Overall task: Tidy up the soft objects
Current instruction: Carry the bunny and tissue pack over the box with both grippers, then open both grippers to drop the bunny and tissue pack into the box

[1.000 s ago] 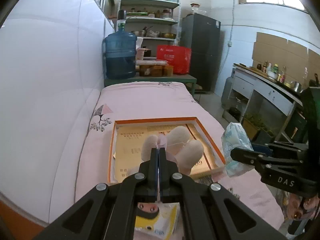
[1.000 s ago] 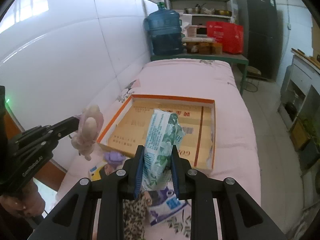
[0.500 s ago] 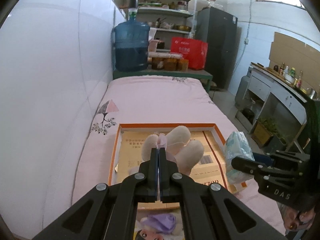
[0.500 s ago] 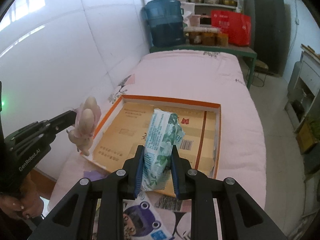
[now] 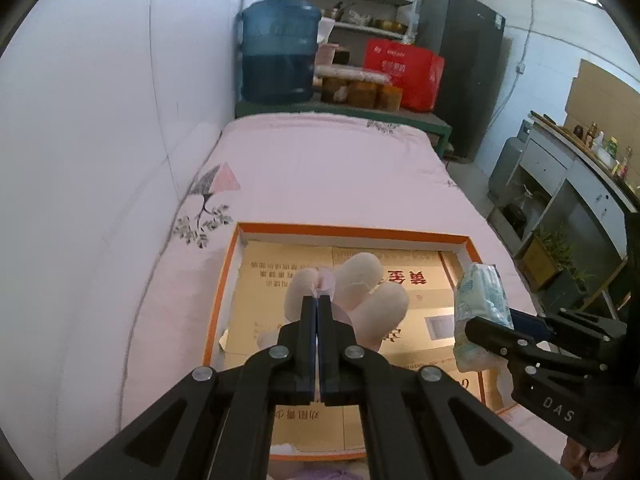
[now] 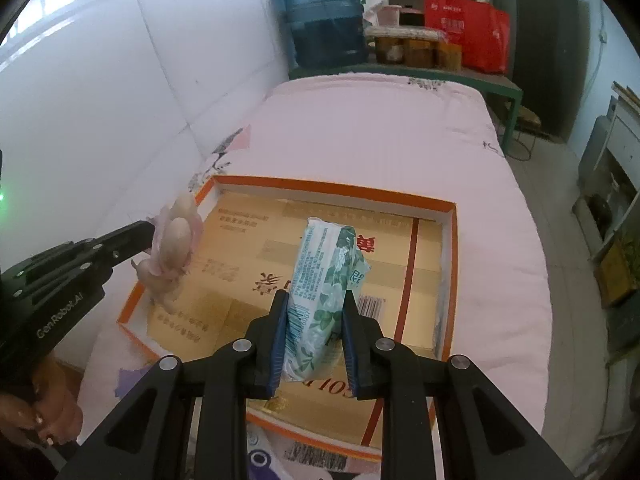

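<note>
Mid-carry over orange-rimmed cardboard tray point(image 6: 332, 192) on bed: left claw point(image 5: 318, 306) clamped on plush toy point(image 5: 360, 284), right claw point(image 6: 314, 304) clamped on tissue pack point(image 6: 324, 276); next, lower into tray's near corners and release.

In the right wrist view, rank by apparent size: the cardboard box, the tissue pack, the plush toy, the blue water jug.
1. cardboard box
2. tissue pack, though it is closest to the camera
3. water jug and plush toy: look similar; the jug is farther off, so left unranked.

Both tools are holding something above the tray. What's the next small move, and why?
Probably lower both and release: the left tool pinches the plush toy and the right tool grips the tissue pack, both above the orange-rimmed tray, not resting.
</note>
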